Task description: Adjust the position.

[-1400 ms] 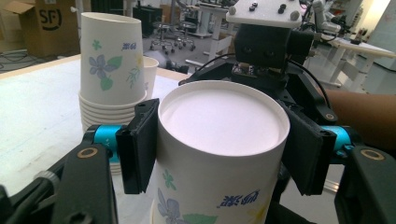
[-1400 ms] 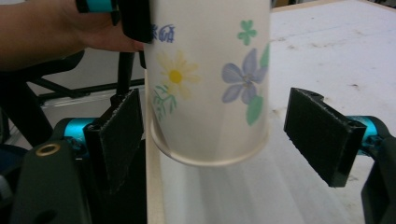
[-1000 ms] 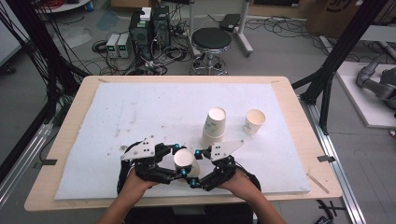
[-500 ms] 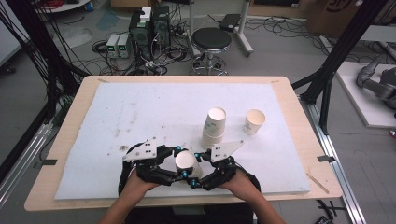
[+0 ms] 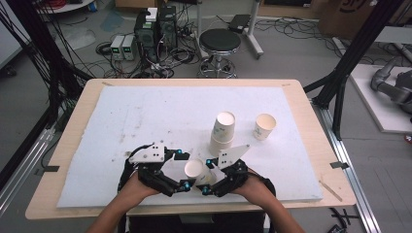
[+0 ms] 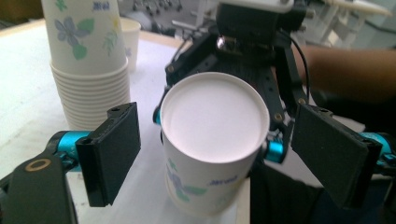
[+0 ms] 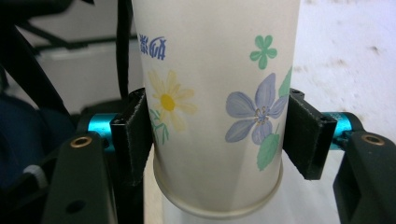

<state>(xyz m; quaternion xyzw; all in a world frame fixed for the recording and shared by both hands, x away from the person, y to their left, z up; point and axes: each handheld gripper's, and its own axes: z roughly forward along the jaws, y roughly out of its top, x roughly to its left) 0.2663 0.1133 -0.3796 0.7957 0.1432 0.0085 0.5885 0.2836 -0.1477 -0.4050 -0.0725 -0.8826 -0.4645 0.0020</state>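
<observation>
Paper cup (image 5: 195,170) sits clamped in the right gripper (image 5: 209,175); left gripper (image 5: 183,170) jaws just opened, clear of it.

A lab — cabled computers (image 5: 155,26), stool (image 5: 220,41), black frame struts (image 5: 357,53).

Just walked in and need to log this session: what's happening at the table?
A person is passing a paper cup between two handheld grippers. The right gripper has just closed on its lower wall, and the left gripper has just opened, pads clear of it. A stack of cups and a single cup stand farther back.
</observation>
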